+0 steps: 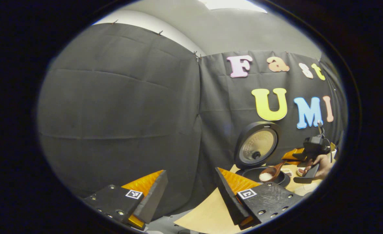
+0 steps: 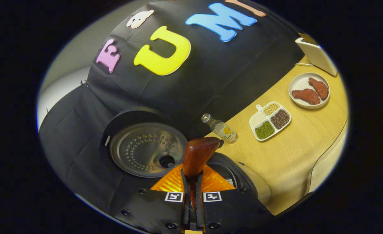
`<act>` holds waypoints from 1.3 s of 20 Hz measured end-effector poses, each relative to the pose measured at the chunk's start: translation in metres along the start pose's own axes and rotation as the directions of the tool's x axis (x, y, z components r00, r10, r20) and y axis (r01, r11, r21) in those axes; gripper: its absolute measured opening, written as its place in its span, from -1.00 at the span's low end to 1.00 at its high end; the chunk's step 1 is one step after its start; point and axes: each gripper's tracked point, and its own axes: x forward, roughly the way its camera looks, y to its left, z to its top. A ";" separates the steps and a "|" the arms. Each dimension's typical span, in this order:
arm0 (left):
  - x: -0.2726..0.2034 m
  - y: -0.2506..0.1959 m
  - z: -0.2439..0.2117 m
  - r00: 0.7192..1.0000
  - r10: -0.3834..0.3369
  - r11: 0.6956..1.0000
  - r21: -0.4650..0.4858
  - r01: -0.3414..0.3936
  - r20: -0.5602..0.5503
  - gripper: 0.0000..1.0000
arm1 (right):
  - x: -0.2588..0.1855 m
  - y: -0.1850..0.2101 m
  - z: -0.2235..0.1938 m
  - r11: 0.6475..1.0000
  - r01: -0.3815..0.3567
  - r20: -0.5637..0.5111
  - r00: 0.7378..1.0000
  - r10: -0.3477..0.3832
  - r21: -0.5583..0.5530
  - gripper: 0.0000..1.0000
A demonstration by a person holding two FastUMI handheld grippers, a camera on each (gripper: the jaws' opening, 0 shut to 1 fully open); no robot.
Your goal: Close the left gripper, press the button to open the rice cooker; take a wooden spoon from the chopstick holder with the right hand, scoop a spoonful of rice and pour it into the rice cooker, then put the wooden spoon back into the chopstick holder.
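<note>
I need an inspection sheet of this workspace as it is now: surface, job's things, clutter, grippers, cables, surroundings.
Surface: light wooden table.
Job's things: black rice cooker, round lid raised; brown wooden spoon carrying white rice over the pot.
Clutter: small clear bottle; white divided dish of beans; white plate with two brown meat pieces; white box.
Grippers: left gripper open, holding nothing; right gripper shut on the spoon handle.
Cables: nothing seen.
Surroundings: black cloth wall.
</note>
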 end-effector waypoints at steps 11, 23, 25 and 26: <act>0.008 0.005 -0.010 1.000 0.013 1.000 -0.019 -0.014 -0.017 0.80 | 0.008 0.035 -0.028 0.796 -0.030 -0.002 0.999 0.037 -0.604 -0.84; 0.014 0.009 -0.016 1.000 0.005 0.999 -0.047 -0.006 -0.016 0.80 | -0.005 0.069 -0.042 0.195 0.031 0.057 0.990 0.130 -0.980 -0.91; 0.016 0.009 -0.016 1.000 0.001 0.999 -0.048 -0.001 -0.016 0.79 | -0.011 0.075 -0.042 0.109 0.061 0.076 0.986 0.146 -0.992 -0.84; 0.017 0.006 -0.017 1.000 -0.003 0.999 -0.048 0.002 -0.015 0.75 | -0.012 0.075 -0.042 0.097 0.065 0.079 0.986 0.148 -0.993 -0.84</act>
